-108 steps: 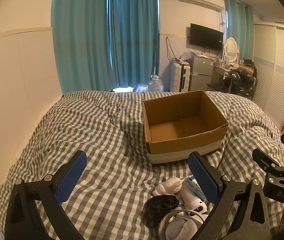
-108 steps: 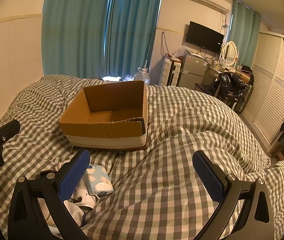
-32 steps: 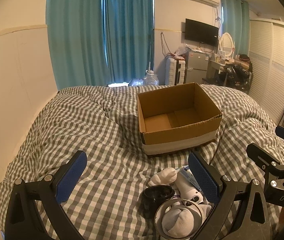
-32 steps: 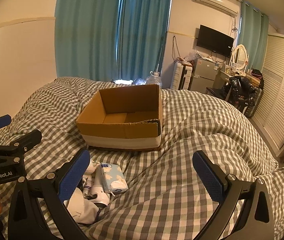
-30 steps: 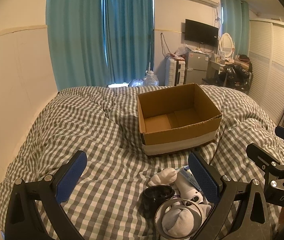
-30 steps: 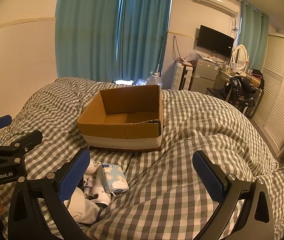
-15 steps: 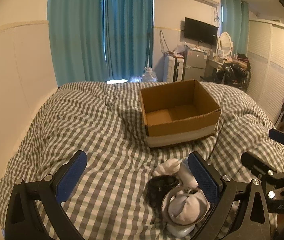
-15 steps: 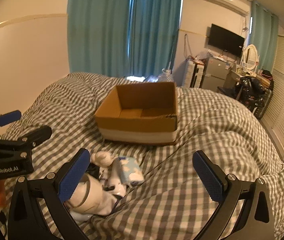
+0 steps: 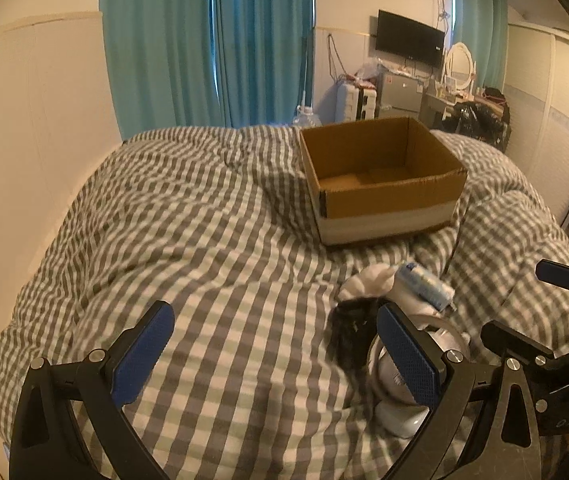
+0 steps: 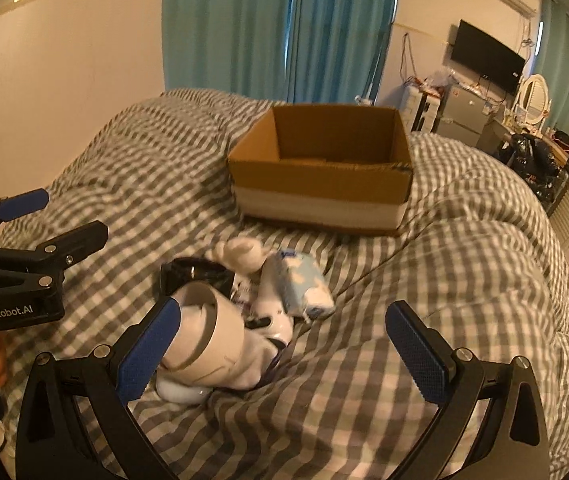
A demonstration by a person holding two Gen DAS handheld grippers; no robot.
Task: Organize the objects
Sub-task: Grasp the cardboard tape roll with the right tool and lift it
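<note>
Both views have neared the pile (image 10: 244, 304) — white, black, blue-patterned items.

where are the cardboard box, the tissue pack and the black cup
cardboard box (image 10: 320, 178), right wrist view, on its front wall
tissue pack (image 10: 300, 284), right wrist view, on its printed top face
black cup (image 10: 194, 274), right wrist view, on its rim

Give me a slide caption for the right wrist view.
Open right gripper over a clutter pile before an empty box.

the right gripper (image 10: 284, 352) is hovering wide open over a pile of toiletries (image 10: 252, 292), the cardboard box (image 10: 324, 168) sitting farther off.
</note>
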